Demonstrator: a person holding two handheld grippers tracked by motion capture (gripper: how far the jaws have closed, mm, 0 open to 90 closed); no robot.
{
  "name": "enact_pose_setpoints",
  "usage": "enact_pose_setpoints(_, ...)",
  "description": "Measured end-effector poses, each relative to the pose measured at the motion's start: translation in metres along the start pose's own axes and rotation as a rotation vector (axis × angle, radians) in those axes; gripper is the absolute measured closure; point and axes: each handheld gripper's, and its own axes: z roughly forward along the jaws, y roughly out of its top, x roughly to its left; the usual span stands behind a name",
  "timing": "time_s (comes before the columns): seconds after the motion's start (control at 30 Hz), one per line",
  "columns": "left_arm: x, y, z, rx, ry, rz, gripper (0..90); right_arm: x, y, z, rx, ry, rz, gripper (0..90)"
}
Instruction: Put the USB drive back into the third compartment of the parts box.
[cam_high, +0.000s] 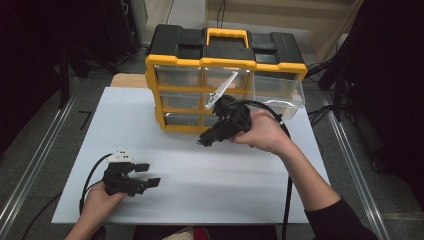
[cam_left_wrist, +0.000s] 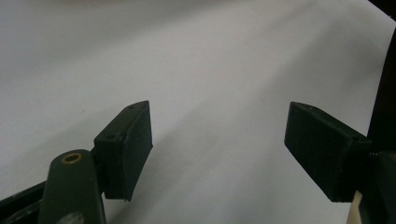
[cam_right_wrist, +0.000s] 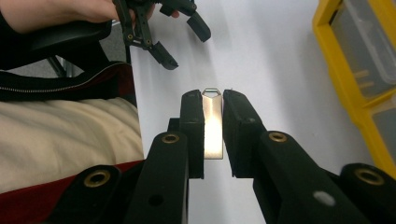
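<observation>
Metal USB stick clamped in the right gripper, held in front of the drawer organizer

The right gripper (cam_right_wrist: 214, 135) is closed tight on the thin USB stick (cam_right_wrist: 213, 126), just in front of the yellow organizer (cam_high: 176, 61), whose top-right drawer (cam_high: 280, 92) stands pulled out. To do this well, keep the pinch square, carry the stick level over that drawer, and release low. The left gripper (cam_left_wrist: 219, 154) rests wide open and empty, well away from the organizer.

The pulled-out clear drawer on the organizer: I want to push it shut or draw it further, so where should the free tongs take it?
Grip the front lip of the clear drawer, coming from the person's side of the table. It juts out of the yellow organizer at the top right, so its front wall stands free. The left tongs are open and empty.
</observation>
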Motion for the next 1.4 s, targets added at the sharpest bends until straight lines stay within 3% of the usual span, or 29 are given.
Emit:
enact_pose_setpoints(0.47, 0.0, 0.0, -0.001, 0.002, -0.002, 0.001, 24.4, -0.001, 0.011, -0.021, -0.008, -0.017, 0.012, 76.7)
enact_pose_setpoints(0.97, 0.001, 0.0, -0.001, 0.005, -0.002, 0.0, 24.4, -0.002, 0.023, -0.071, -0.065, -0.039, 0.012, 76.7)
enact_pose_setpoints(1.4, 0.001, 0.0, -0.001, 0.004, -0.001, 0.001, 24.5, -0.006, 0.024, -0.109, -0.062, -0.097, 0.013, 76.7)
